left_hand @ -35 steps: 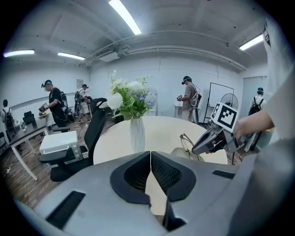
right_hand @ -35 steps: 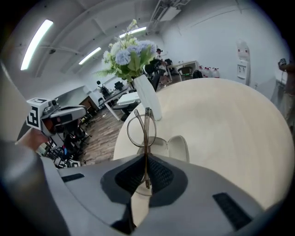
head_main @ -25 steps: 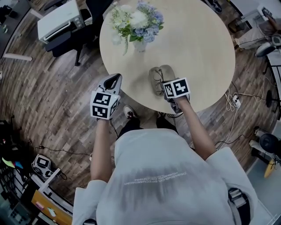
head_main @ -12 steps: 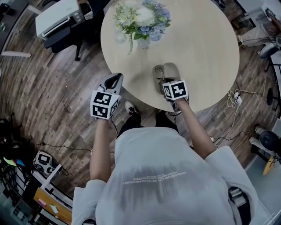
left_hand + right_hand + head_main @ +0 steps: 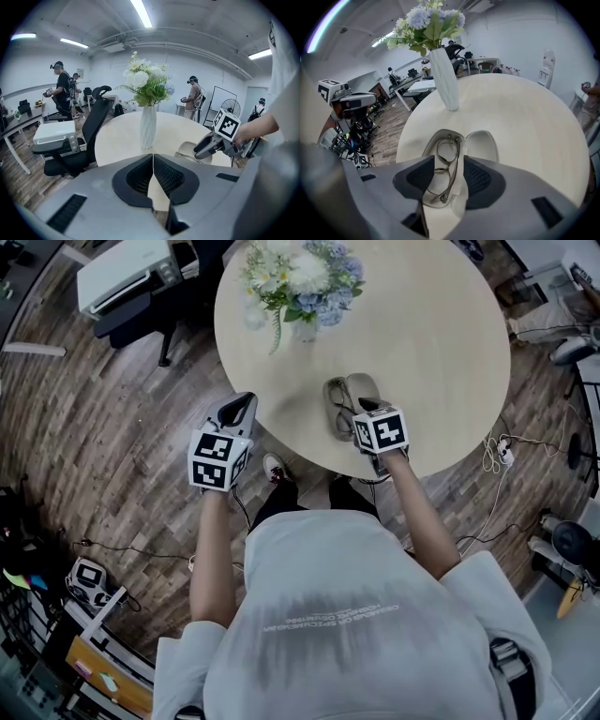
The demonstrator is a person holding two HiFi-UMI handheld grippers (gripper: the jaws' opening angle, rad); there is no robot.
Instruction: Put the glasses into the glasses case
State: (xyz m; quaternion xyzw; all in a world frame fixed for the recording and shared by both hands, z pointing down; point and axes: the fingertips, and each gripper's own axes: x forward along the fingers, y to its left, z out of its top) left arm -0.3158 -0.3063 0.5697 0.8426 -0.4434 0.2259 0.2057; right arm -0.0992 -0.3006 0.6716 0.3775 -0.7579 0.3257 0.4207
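Currently the right hand-held gripper (image 5: 450,180) hovers released, jaws straddling the glasses (image 5: 446,161), which lie in the open case (image 5: 482,143) on the surface (image 5: 525,117). A careless lift could snag the frame and drag it out. Meanwhile the left hand-held gripper (image 5: 153,176) is clenched, empty.

The person wears a pale grey short-sleeved shirt (image 5: 328,615), faintly lettered. The grey left gripper (image 5: 153,159) and right gripper (image 5: 449,161) carry black-and-white marker cubes (image 5: 214,461).

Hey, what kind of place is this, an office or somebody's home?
Most likely an open-plan office or lab. There's a black office chair near the round table, strip lights on the ceiling, and several people standing around in the background.
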